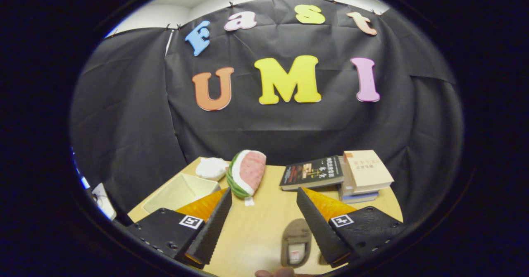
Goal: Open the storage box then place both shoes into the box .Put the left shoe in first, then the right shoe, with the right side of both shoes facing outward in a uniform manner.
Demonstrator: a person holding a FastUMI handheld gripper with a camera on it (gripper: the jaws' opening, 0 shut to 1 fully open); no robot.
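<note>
on the far left of the pale wooden table [264, 227], beyond the left finger, an open cream-coloured shallow storage box [178, 192] is sitting with its hollow showing and no lid visible on it, so the opening step is looking done, as a judgement. behind the box a small white soft lump [211, 168] is lying, too blurred to name. just right of the box a green-rinded pink watermelon-slice plush [246, 173] is leaning at the box's far corner, touching or nearly touching it, cannot tell which.

moving right, the gripper [264, 217] is hanging released above the table, fingers spread wide apart and pressing on nothing. between the fingers, close to the right one and below the tips, a brown fabric slipper-type shoe [296, 242] is lying flat, its long axis running roughly along the fingers' forward direction, opening facing up. which foot it belongs to is not readable. a sliver of something dark is peeking beside the right finger, possibly the second shoe, cannot tell.

so the shoe is lying near and slightly right of the gripper's midline, the box ahead and left.

further right, beyond the right finger, a dark-covered book [313, 172] and a stack of cream and blue books [365, 173] are resting well apart from the box.
</note>
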